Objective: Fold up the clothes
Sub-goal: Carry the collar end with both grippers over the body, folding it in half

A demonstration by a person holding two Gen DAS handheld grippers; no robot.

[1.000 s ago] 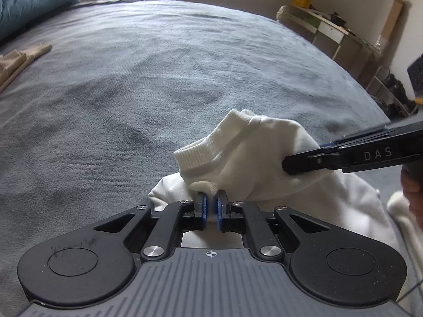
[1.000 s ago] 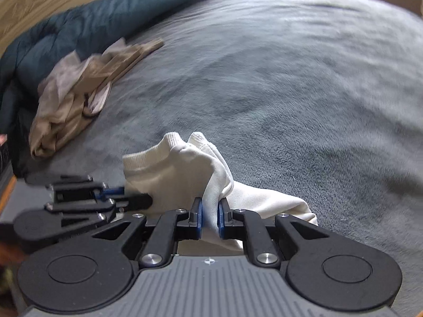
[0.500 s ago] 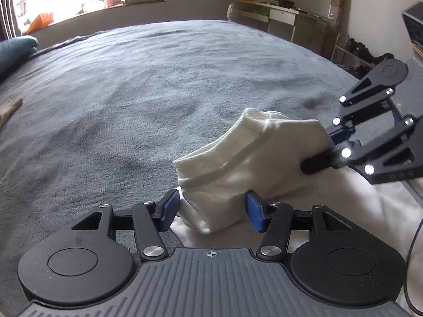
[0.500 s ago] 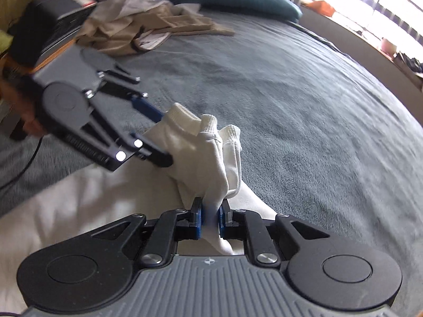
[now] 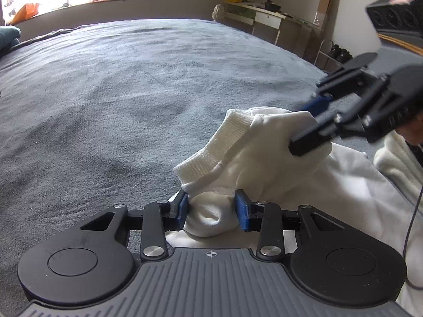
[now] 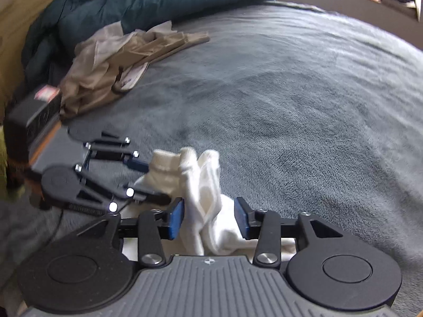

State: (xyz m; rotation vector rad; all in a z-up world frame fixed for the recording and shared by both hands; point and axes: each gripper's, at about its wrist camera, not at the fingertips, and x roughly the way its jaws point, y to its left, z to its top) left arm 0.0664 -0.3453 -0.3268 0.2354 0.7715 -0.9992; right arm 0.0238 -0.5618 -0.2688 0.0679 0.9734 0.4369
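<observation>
A white garment with a ribbed cuff lies bunched on the grey bed cover. My left gripper is open, its blue pads on either side of the bunched sleeve end. My right gripper is open too, with folds of the white garment standing between its pads. The right gripper also shows in the left wrist view, its fingers apart around the far side of the cloth. The left gripper shows in the right wrist view at the cuff.
A beige garment pile and a dark teal duvet lie at the bed's far left. A desk and shoe rack stand beyond the bed. More white cloth spreads to the right.
My left gripper opened off the sleeve half a second back and has narrowed a little around it. My right gripper, shut on the cloth until now, has opened. Both views have swung.
</observation>
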